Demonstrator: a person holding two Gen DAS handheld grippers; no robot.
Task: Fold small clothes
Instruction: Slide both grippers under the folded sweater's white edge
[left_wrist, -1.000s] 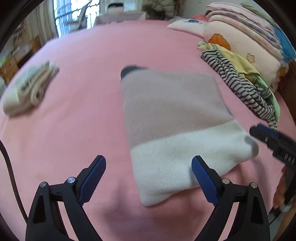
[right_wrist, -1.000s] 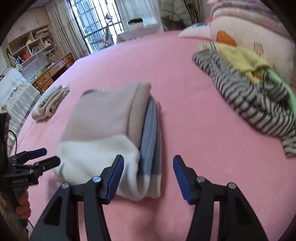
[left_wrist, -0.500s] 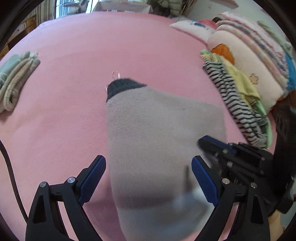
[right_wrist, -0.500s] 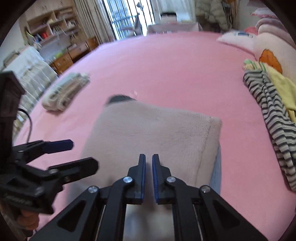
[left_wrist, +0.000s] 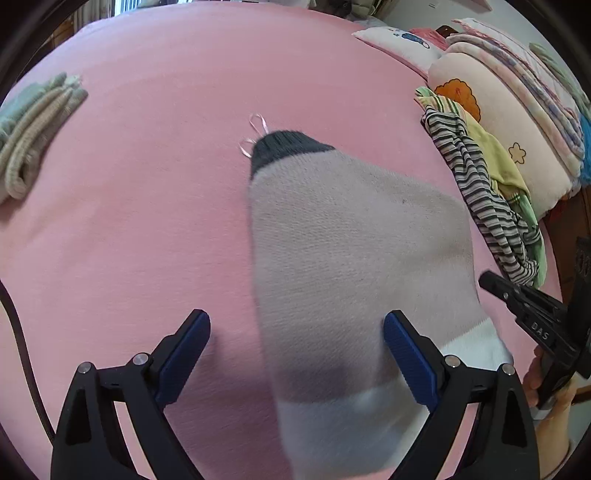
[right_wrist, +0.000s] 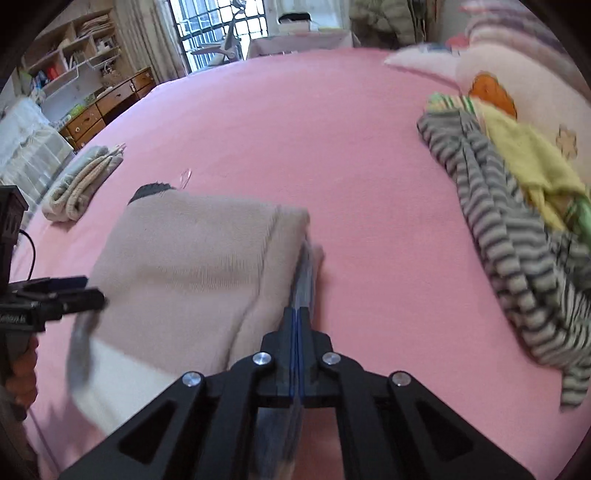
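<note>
A folded knit garment (left_wrist: 354, 266), beige-grey with a white band and a dark cuff, lies on the pink bed (left_wrist: 147, 221). It also shows in the right wrist view (right_wrist: 192, 266). My left gripper (left_wrist: 295, 350) is open, its fingers on either side of the garment's near part. My right gripper (right_wrist: 297, 317) is shut on the grey striped edge layer (right_wrist: 306, 273) at the garment's right side. The right gripper also shows at the right edge of the left wrist view (left_wrist: 532, 314).
A folded beige and green knit pile (left_wrist: 33, 129) lies at the left. A heap of striped and yellow clothes (left_wrist: 487, 192) lies at the right by stacked pillows (left_wrist: 509, 110). A thin pink loop (left_wrist: 255, 133) lies near the cuff.
My right gripper went from open to shut and now clamps the garment's striped edge. Both grippers moved in over the garment, and the right one shifted to its right edge.
</note>
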